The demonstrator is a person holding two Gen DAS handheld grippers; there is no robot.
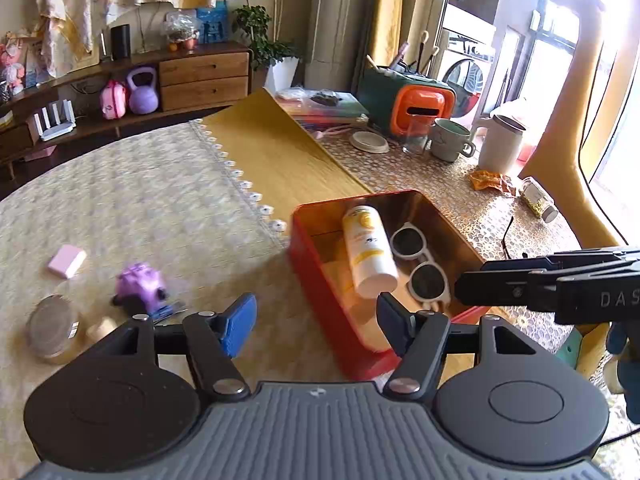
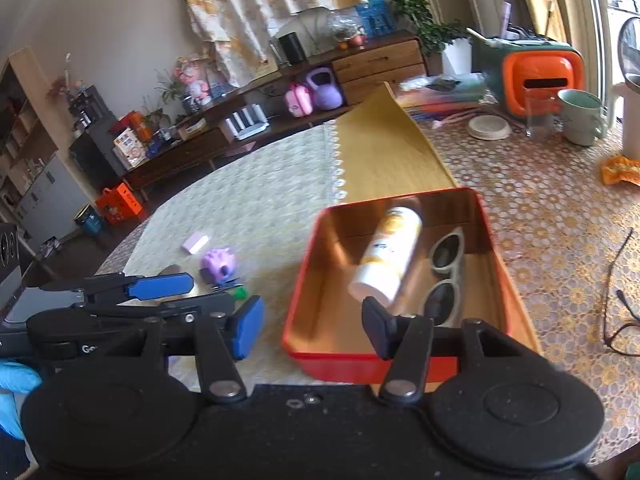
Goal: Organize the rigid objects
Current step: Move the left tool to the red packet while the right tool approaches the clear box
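Observation:
A red tin box [image 1: 316,264] stands on the table with a white and yellow bottle [image 1: 370,250] and white sunglasses [image 1: 420,264] lying inside. My left gripper [image 1: 316,308] hovers over the box's near left corner, open, with nothing between its blue pads. My right gripper [image 2: 311,316] is open and empty above the box's [image 2: 304,280] near rim, just in front of the bottle [image 2: 390,256] and sunglasses [image 2: 444,276]. On the cloth to the left lie a purple toy [image 1: 140,284], a pink block [image 1: 67,261] and a round silver tin [image 1: 50,326].
Behind the box stand an orange and green device [image 1: 420,110], a glass, a mug [image 1: 450,140] and a white jug [image 1: 500,144]. An orange wrapper [image 1: 490,180] and a small jar [image 1: 538,198] lie to the right. Dark spectacles [image 2: 624,320] rest on the lace cloth.

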